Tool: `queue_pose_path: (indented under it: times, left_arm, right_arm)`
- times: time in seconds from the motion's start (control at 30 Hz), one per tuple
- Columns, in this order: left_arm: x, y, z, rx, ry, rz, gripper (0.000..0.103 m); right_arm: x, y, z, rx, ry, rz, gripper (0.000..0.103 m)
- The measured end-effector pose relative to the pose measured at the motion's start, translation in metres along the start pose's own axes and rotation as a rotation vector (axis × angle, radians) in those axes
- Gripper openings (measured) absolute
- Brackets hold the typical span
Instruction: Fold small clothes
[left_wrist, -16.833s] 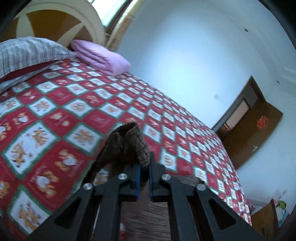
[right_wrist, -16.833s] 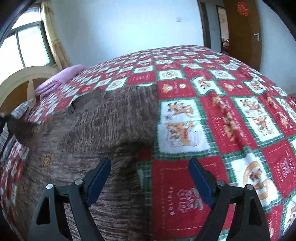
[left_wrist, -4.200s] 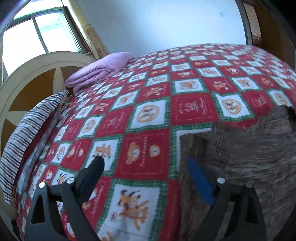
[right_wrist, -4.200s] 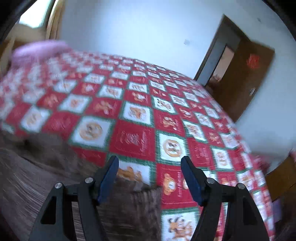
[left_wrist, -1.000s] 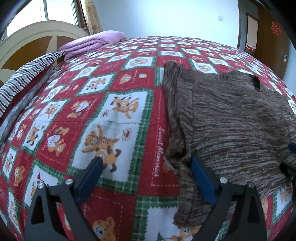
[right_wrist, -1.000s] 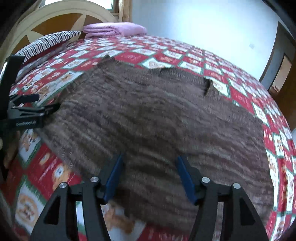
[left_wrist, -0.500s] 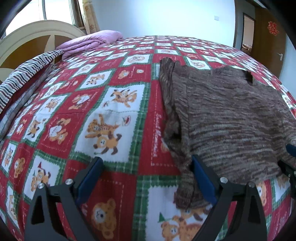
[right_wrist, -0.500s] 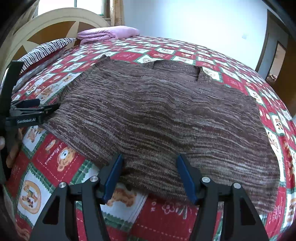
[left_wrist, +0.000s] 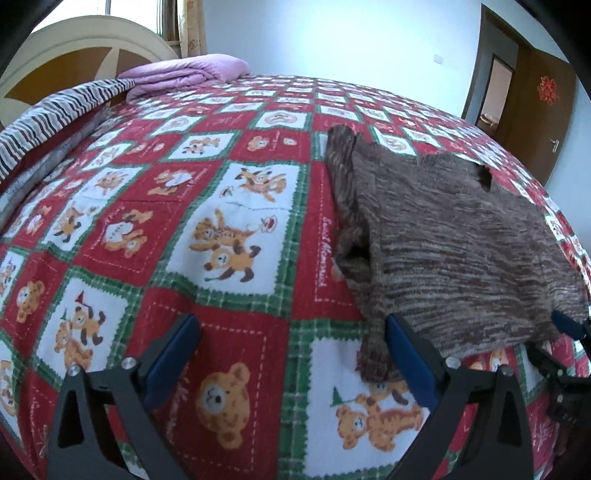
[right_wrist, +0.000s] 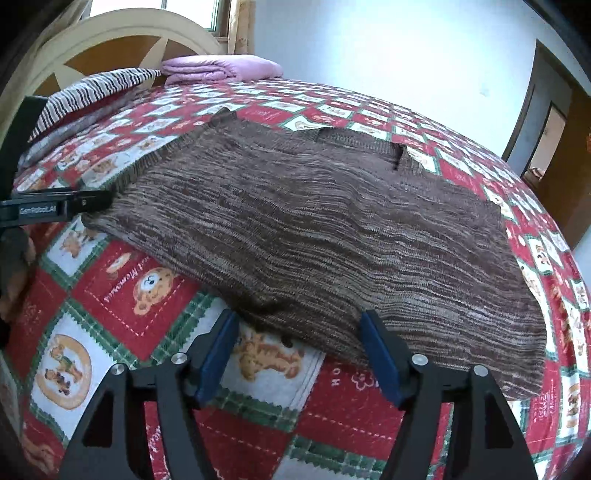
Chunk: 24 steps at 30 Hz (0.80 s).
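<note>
Your right tongs are opening just short of the near hem of the brown knit sweater, with nothing pressed between the blue pads; the hem is lying just ahead of them and the right pad is sitting at its edge. Your left tongs are standing wide and are gripping nothing: the left pad is hanging over bare quilt, while the right pad is lying beside the sweater's dangling sleeve end.

The sweater is lying flat ahead of both tongs on the red checked bedspread, collar at the far side, one sleeve tucked along its left edge.

To do this step well, you are probably wanting both tongs on matching corners of the near hem. Shift the left tongs rightwards so the hem corner, not only the sleeve, is entering between the pads. Pinch both layers of knit but not the bedspread, or the quilt will be lifting with it.
</note>
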<state>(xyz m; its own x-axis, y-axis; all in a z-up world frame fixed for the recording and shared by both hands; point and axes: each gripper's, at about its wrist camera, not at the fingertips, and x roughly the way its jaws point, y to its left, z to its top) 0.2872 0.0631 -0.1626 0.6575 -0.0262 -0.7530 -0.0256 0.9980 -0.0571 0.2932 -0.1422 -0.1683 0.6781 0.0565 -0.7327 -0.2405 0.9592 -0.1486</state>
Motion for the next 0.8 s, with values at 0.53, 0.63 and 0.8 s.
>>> queue_pose_path:
  times: [0.53, 0.63, 0.8]
  left_arm:
    - [0.005, 0.029, 0.037, 0.103, -0.092, 0.202, 0.102]
    - [0.012, 0.029, 0.042, 0.107, -0.086, 0.195, 0.102]
    - [0.019, 0.024, 0.046, 0.124, -0.071, 0.177, 0.102]
  right_arm:
    - [-0.025, 0.044, -0.006, -0.124, -0.067, -0.03, 0.07]
    - [-0.026, 0.064, 0.003, -0.177, -0.086, -0.015, 0.07]
    - [-0.022, 0.099, 0.019, -0.264, -0.114, -0.015, 0.07]
